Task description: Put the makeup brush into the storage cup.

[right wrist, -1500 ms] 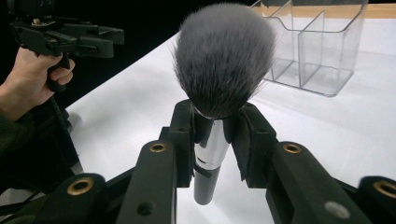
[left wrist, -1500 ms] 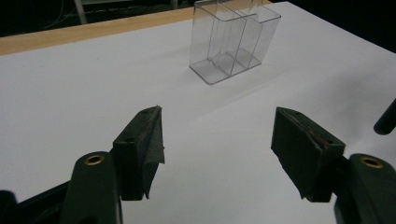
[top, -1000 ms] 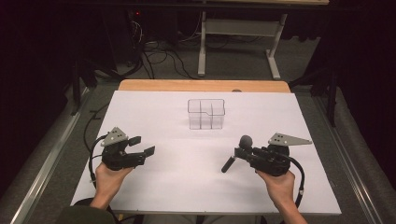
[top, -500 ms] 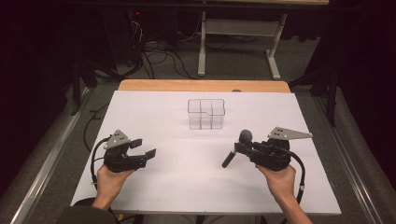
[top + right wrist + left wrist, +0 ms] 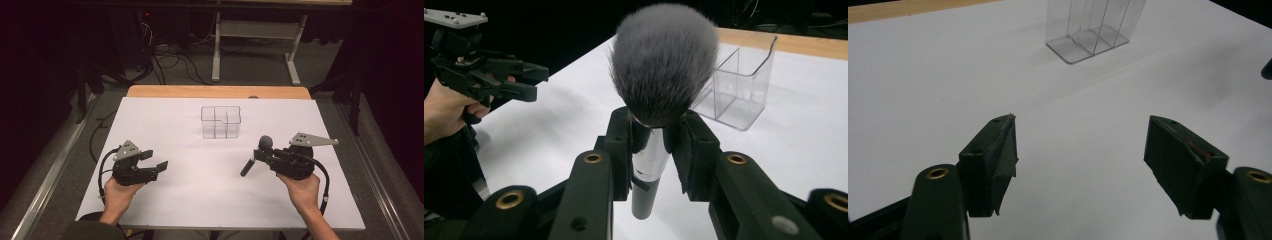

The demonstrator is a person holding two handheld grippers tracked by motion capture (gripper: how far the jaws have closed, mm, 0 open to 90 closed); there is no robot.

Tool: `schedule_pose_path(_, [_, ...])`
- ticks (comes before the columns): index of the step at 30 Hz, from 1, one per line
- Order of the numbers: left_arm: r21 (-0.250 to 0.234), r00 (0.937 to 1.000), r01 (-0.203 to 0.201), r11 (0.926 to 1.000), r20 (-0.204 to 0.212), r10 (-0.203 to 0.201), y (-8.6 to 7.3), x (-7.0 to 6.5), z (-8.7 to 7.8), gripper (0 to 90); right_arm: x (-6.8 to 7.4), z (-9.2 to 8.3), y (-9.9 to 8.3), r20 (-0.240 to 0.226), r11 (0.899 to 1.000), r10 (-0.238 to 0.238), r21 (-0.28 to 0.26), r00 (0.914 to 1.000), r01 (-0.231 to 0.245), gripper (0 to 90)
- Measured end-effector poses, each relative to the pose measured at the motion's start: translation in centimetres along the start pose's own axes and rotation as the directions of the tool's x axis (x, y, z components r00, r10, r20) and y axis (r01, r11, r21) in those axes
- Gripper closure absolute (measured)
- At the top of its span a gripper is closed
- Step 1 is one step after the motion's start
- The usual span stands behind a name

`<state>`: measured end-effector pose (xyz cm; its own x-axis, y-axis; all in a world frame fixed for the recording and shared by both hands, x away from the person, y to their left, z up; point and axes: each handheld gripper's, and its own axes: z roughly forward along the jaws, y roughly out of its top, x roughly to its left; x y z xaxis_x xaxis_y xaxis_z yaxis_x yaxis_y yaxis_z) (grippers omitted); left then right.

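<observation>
A makeup brush with a grey bristle head, silver ferrule and black handle stands between the pads of my right gripper, which is shut on it at the ferrule. In the high view the brush is tilted, bristle head up and handle pointing down-left, held by the right gripper above the white sheet at the right. A clear plastic organizer with several compartments stands upright in the middle of the sheet; it also appears as the organizer and the organizer. My left gripper hovers at the left, open and holding nothing.
A white sheet covers the table, with a wooden edge at the far side. Beyond it are a dark floor with cables and a grey metal stand. Metal rails run along the table's left and right.
The right gripper with the brush has shifted slightly up and to the right. The left gripper has stayed put.
</observation>
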<state>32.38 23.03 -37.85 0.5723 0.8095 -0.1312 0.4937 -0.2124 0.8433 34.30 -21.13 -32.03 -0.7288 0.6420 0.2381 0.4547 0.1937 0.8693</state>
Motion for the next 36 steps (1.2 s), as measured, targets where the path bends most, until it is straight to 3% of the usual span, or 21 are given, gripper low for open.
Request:
schedule_pose_path(20, [0.003, 1.0, -0.002, 1.0, -0.001, 0.002, -0.2, -0.2, 0.1, 29.2, -0.7, -1.2, 3.4, 0.064, 0.999, -0.031, -0.022, 0.9975, 0.033, 72.9])
schedule_pose_path(36, [-0.015, 0.9999, -0.011, 0.9998, -0.006, 0.011, -0.3, -0.4, -0.1, 29.0, -1.1, -0.1, 5.7, 0.095, 0.999, -0.052, -0.011, 0.9942, 0.053, 72.9])
